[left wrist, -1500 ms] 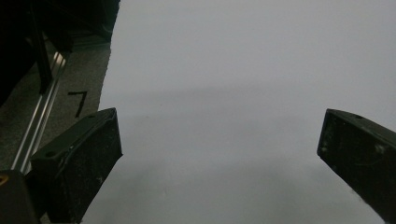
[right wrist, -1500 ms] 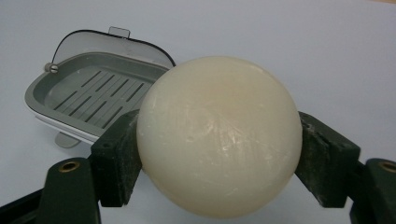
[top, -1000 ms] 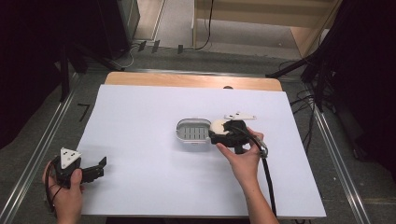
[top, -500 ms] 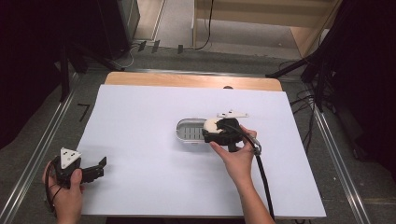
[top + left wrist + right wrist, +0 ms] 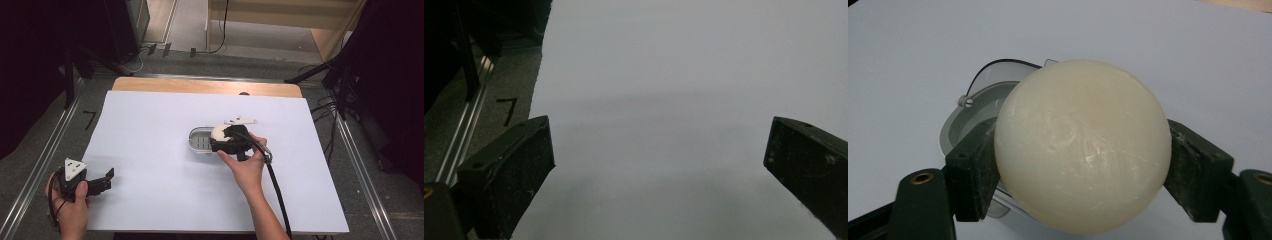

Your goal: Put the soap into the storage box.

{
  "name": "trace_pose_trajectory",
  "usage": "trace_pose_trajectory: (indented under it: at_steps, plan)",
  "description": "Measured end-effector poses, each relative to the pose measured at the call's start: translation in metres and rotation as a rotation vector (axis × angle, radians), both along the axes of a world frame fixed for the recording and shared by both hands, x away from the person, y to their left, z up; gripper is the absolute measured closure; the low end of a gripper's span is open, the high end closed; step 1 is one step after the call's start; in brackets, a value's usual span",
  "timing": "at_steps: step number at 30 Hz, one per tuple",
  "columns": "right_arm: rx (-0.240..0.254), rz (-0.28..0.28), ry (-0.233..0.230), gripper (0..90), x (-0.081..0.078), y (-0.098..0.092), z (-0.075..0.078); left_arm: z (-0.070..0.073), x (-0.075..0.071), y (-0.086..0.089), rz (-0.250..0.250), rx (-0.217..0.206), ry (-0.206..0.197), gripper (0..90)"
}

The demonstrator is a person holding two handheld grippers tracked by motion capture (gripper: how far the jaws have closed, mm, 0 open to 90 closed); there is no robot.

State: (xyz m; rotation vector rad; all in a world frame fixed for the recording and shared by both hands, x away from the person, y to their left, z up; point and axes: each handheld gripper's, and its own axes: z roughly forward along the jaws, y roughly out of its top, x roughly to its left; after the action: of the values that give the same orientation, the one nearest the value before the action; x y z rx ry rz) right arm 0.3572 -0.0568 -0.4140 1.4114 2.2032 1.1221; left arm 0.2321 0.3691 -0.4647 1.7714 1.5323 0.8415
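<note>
Right tongs (image 5: 1083, 165) clamp the cream soap (image 5: 1082, 145) over the soap dish (image 5: 201, 140) at frame centre; setting down remains. Left tongs (image 5: 659, 165) gape wide, idle at lower left of the tabletop (image 5: 150, 120).

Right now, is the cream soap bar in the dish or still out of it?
Out. The soap bar sits clamped in the right hand-held gripper, above the dish, whose ribbed floor lies bare.

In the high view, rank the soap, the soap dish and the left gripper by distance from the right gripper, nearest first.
1. Soap: clamped in the right gripper itself.
2. Soap dish: just beneath and left of it.
3. Left gripper: far off, at the table's near left corner.
</note>
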Motion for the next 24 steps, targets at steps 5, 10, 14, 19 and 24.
trace_pose_trajectory:
  at_steps: [5, 10, 14, 19, 24]
  plan:
    - [0.000, 0.009, 0.004, 24.9, 0.002, 0.008, 0.000, 0.000, 0.000, 0.000, 0.000, 0.000, 0.000, 0.3]
    - [0.000, 0.020, 0.008, 24.9, 0.003, 0.017, -0.002, 0.000, 0.000, 0.000, 0.000, -0.001, 0.000, 0.3]
    - [-0.002, 0.024, 0.011, 24.9, 0.005, 0.022, -0.005, 0.000, 0.000, 0.000, -0.001, -0.003, 0.000, 0.3]
    - [-0.004, 0.021, 0.026, 24.9, 0.008, 0.025, -0.009, 0.000, 0.000, 0.000, -0.002, -0.005, 0.002, 0.3]
    - [-0.003, 0.013, 0.037, 24.9, 0.011, 0.027, -0.013, 0.000, 0.000, 0.000, -0.003, -0.006, 0.002, 0.3]
